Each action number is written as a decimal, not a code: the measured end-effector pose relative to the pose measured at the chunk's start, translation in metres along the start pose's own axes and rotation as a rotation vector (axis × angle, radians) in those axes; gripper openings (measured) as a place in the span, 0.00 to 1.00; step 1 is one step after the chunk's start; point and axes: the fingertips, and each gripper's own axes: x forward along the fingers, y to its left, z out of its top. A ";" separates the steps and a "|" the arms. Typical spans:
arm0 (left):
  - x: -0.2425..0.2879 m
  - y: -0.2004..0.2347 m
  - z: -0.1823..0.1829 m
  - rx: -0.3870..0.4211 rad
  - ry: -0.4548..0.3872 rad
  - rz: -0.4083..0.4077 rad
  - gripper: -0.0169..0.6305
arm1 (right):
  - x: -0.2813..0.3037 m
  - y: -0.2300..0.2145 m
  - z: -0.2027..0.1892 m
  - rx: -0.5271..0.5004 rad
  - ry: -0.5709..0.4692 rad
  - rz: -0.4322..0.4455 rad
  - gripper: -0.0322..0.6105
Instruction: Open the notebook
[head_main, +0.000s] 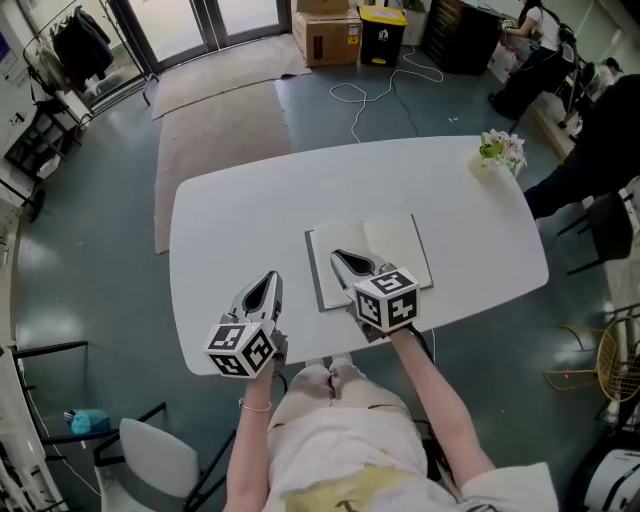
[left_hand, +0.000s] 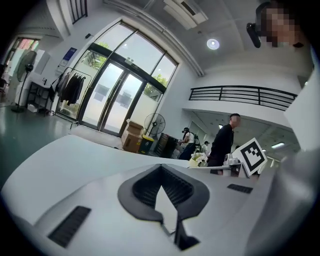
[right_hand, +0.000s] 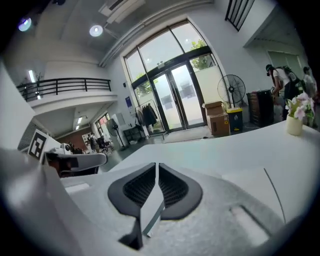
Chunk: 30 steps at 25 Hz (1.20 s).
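dipping low, the right gripper (head_main: 340, 257), jaws closing on nothing, could snag and crease a page of the open notebook (head_main: 395, 240); the left gripper (head_main: 268, 280) is pressed together, empty.

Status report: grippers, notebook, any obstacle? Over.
Left gripper shut, empty. Right gripper closing, nothing between jaws. Notebook lies open on table. Flowers at table corner, well clear.

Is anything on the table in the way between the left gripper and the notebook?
Nothing visible. Only bare table lies between the left gripper and the notebook, which already appears to lie open. The flower vase stands off at the far right corner.
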 end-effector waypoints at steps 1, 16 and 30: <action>0.000 -0.005 0.004 0.012 -0.009 -0.008 0.03 | -0.007 0.000 0.006 0.007 -0.026 0.012 0.09; -0.020 -0.059 0.052 0.179 -0.132 -0.066 0.03 | -0.096 -0.004 0.076 -0.027 -0.329 0.043 0.06; -0.026 -0.075 0.072 0.234 -0.204 -0.066 0.02 | -0.138 -0.025 0.089 -0.053 -0.419 -0.048 0.06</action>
